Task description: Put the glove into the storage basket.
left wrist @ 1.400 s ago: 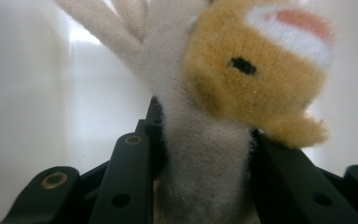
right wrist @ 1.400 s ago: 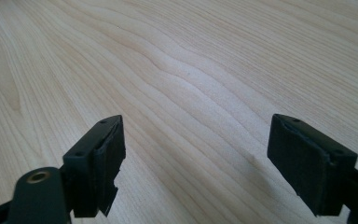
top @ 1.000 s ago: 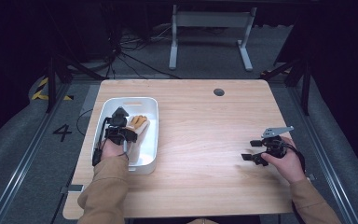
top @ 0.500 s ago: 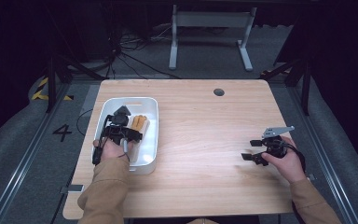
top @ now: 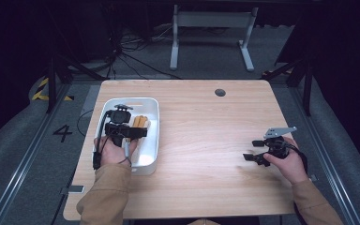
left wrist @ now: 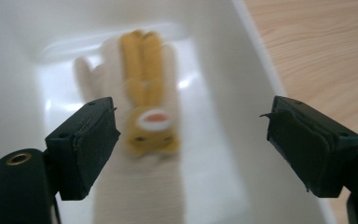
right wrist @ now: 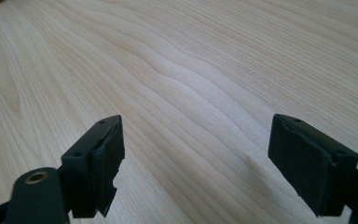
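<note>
A cream soft item with a yellow-orange animal figure on it (left wrist: 151,116) lies flat on the bottom of a white tray (top: 153,140) at the table's left. It shows as an orange patch (top: 139,122) in the high view. My left gripper (top: 131,132) hangs above it, pointing down into the tray. Its jaws have just been opening and then eased in slightly; they stand wide, with nothing between them (left wrist: 191,135). My right gripper (top: 253,150) rests low over bare wood at the right, open and holding nothing (right wrist: 196,154).
The wooden table (top: 206,140) has a dark round hole (top: 220,92) near its far edge. The white tray wall (left wrist: 249,74) rises on the right in the left gripper view. A grey metal stand (top: 211,28) is on the floor beyond the table.
My left gripper opened, let go of the soft item and lifted away from it toward the person. The item stays in the tray. The right hand has not moved.
</note>
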Available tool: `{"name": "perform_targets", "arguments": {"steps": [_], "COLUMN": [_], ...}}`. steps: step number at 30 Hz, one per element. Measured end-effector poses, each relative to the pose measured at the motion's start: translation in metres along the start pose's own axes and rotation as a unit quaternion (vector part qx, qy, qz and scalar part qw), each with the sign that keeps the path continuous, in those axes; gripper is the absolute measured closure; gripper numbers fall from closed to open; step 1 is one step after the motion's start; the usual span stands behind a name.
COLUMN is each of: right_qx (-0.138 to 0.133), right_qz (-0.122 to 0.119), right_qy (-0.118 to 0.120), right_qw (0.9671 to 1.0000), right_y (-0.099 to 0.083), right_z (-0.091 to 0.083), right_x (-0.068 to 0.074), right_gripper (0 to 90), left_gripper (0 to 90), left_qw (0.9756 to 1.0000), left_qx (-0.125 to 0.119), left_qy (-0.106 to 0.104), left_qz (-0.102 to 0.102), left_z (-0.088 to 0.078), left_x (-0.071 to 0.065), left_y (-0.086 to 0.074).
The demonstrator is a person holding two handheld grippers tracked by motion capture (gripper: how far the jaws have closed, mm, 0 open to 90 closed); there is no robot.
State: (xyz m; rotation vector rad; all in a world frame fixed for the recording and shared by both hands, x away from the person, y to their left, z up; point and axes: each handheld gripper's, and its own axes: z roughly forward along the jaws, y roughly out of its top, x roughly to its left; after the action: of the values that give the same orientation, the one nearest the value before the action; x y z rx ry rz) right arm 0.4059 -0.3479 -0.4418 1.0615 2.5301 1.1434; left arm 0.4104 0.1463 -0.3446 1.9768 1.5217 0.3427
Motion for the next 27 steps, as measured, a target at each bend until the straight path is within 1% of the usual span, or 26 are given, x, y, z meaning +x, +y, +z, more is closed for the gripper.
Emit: {"name": "perform_targets", "arguments": {"steps": [1, 2, 3, 4, 5, 6, 9, 11, 12, 14, 15, 16, 17, 18, 19, 20, 21, 23, 24, 25, 26, 27], "right_qx": [-0.002, -0.002, -0.002, -0.003, -0.003, -0.005, -0.004, -0.005, -0.005, -0.004, -0.004, -0.006, -0.006, -0.005, -0.005, -0.006, -0.006, -0.006, -0.006, -0.006, -0.005, -0.005], "right_qz": [0.002, 0.001, 0.001, 0.002, 0.002, 0.002, 0.001, 0.001, 0.003, 0.003, 0.003, 0.003, 0.003, 0.004, 0.004, 0.004, 0.004, 0.004, 0.005, 0.005, 0.004, 0.004], "right_qy": [-0.001, 0.000, 0.000, -0.003, -0.003, -0.003, -0.003, -0.004, -0.004, -0.003, -0.003, -0.004, -0.004, -0.005, -0.005, -0.005, -0.005, -0.005, -0.004, -0.004, -0.005, -0.005], "right_qw": [1.0000, 1.0000, 1.0000, 1.0000, 1.0000, 1.0000, 1.0000, 1.0000, 1.0000, 1.0000, 1.0000, 1.0000, 1.0000, 1.0000, 1.0000, 1.0000, 1.0000, 1.0000, 1.0000, 1.0000, 1.0000, 1.0000], "right_y": [0.000, 0.000, 0.000, 0.000, 0.000, 0.000, -0.001, -0.002, -0.002, -0.003, -0.003, -0.004, -0.004, -0.004, -0.004, -0.005, -0.005, -0.005, -0.005, -0.005, -0.005, -0.005], "right_z": [0.000, -0.001, -0.001, -0.002, -0.002, -0.002, -0.003, -0.003, -0.003, -0.004, -0.004, -0.005, -0.005, -0.005, -0.005, -0.006, -0.006, -0.006, -0.005, -0.005, -0.004, -0.004], "right_x": [0.000, -0.001, -0.001, -0.001, -0.001, -0.001, -0.001, -0.002, -0.002, -0.003, -0.003, -0.003, -0.003, -0.003, -0.003, -0.004, -0.004, -0.004, -0.004, -0.004, -0.004, -0.004], "right_gripper": [18.9, 18.9, 18.9, 18.9, 18.9, 18.8, 18.8, 18.7, 18.6, 18.6, 18.6, 18.6, 18.6, 18.6, 18.6, 18.6, 18.6, 18.6, 18.6, 18.6, 18.6, 18.6], "left_gripper": [17.7, 18.4, 18.9, 19.0, 19.4, 19.4, 20.2, 20.8, 21.6, 23.2, 23.2, 24.1, 24.6, 24.6, 25.1, 26.8, 27.6, 28.0, 29.2, 30.0, 30.3, 30.5], "left_qw": [0.9999, 0.9979, 0.9979, 0.9946, 0.9946, 0.9930, 0.9874, 0.9831, 0.9808, 0.9776, 0.9755, 0.9716, 0.9716, 0.9680, 0.9680, 0.9635, 0.9635, 0.9609, 0.9584, 0.9584, 0.9571, 0.9571], "left_qx": [-0.009, -0.021, -0.021, -0.026, -0.026, -0.028, -0.029, -0.027, -0.031, -0.034, -0.035, -0.035, -0.035, -0.027, -0.027, -0.012, -0.012, -0.010, -0.007, -0.007, -0.008, -0.008], "left_qy": [-0.010, -0.036, -0.036, -0.047, -0.047, -0.054, -0.078, -0.094, -0.103, -0.117, -0.126, -0.144, -0.144, -0.159, -0.159, -0.181, -0.181, -0.196, -0.208, -0.208, -0.216, -0.216], "left_qz": [0.011, 0.049, 0.049, 0.088, 0.088, 0.102, 0.135, 0.154, 0.163, 0.172, 0.177, 0.185, 0.185, 0.192, 0.192, 0.197, 0.197, 0.196, 0.195, 0.195, 0.193, 0.193], "left_z": [-0.002, -0.006, -0.006, -0.007, -0.007, -0.006, -0.001, 0.004, 0.007, 0.013, 0.016, 0.024, 0.024, 0.033, 0.033, 0.043, 0.043, 0.052, 0.060, 0.060, 0.067, 0.067], "left_x": [-0.007, -0.022, -0.022, -0.039, -0.039, -0.047, -0.070, -0.084, -0.090, -0.102, -0.107, -0.117, -0.117, -0.126, -0.126, -0.131, -0.131, -0.135, -0.136, -0.136, -0.137, -0.137], "left_y": [0.000, 0.000, 0.000, -0.001, -0.001, -0.002, -0.005, -0.008, -0.010, -0.014, -0.015, -0.019, -0.019, -0.023, -0.023, -0.027, -0.027, -0.033, -0.038, -0.038, -0.044, -0.044]}}
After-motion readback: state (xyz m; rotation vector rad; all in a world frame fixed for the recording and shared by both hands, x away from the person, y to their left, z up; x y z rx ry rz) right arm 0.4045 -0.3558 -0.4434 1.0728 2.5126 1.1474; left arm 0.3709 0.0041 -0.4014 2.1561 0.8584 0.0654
